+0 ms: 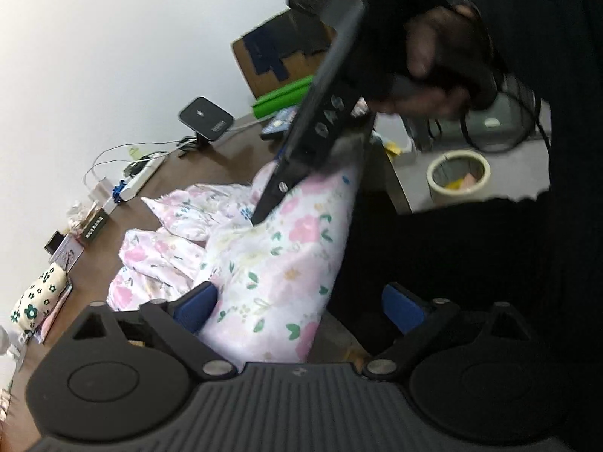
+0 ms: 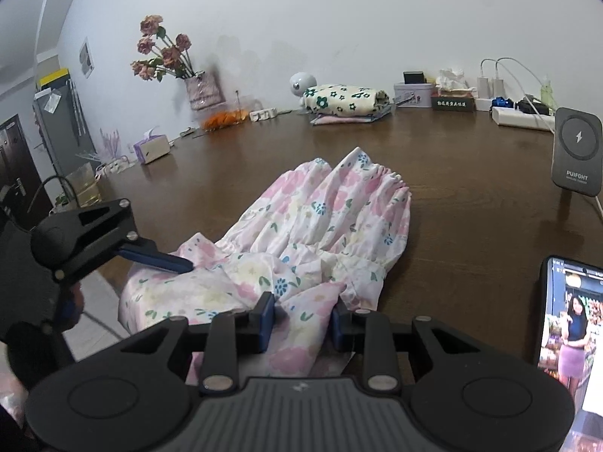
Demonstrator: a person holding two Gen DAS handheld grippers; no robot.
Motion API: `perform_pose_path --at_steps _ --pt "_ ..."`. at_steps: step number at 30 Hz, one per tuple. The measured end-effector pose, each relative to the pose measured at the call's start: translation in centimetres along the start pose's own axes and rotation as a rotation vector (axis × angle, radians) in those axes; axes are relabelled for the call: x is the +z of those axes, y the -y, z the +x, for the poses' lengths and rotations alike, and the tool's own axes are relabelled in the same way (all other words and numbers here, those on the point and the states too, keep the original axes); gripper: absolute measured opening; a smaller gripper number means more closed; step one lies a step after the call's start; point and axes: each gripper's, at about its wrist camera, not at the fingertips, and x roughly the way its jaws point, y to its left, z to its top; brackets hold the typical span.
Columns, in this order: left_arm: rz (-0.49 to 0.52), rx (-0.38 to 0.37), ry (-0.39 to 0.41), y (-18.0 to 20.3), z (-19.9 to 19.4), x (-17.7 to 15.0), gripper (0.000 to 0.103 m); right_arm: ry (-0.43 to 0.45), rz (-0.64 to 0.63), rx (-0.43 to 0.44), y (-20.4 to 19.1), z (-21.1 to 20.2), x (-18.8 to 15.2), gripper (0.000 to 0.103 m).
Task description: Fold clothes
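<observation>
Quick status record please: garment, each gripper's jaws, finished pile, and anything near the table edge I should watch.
garment: pink floral garment, crumpled on the brown table, one part hanging over the near edge
right gripper: jaws shut on a fold of the cloth
left gripper: jaws wide open, cloth between them, not gripped
finished pile: folded clothes near the wall
watch: phone and charger stand, right of the garment

Soft even light, fisheye warp — slight blur
</observation>
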Motion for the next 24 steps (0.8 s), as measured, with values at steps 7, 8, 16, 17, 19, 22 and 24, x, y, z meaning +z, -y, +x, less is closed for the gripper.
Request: perform_pose_path --at_steps 7,8,16,17,19,22,24 --pt "0.005 -0.061 -0.034 -0.6 0.8 -0.5 0.088 0.11 -0.133 0.025 -1.1 -3.9 -0.4 0.059" --pt "0.007 -0.07 -0.037 -0.7 0.8 -0.6 0.088 0.177 -0.205 0.035 -2.1 -5.2 -1.0 0.074" --pt "-0.027 -0.133 -0.027 -1.7 0.8 -0.6 0.091 0.123 -0.787 0.071 -6.6 -3.6 -4.3 0.095" --pt "-0.033 -0.14 -0.026 -1.8 0.8 -0.6 0.091 0.104 -0.826 0.062 -6.6 -3.0 -4.5 0.091" --pt "-0.046 -0.152 -0.029 -2.1 0.8 -0.5 0.091 0.058 -0.886 0.051 -6.5 -1.8 -4.9 0.082" --pt "-0.068 -0.166 -0.038 -2.3 0.6 -0.3 0.09 0.006 -0.87 0.049 -6.4 -0.6 -4.7 0.065" --pt "-0.093 -0.182 -0.044 -2.4 0.2 -0.2 0.088 0.007 -0.827 0.049 -6.2 -0.7 -4.7 0.05"
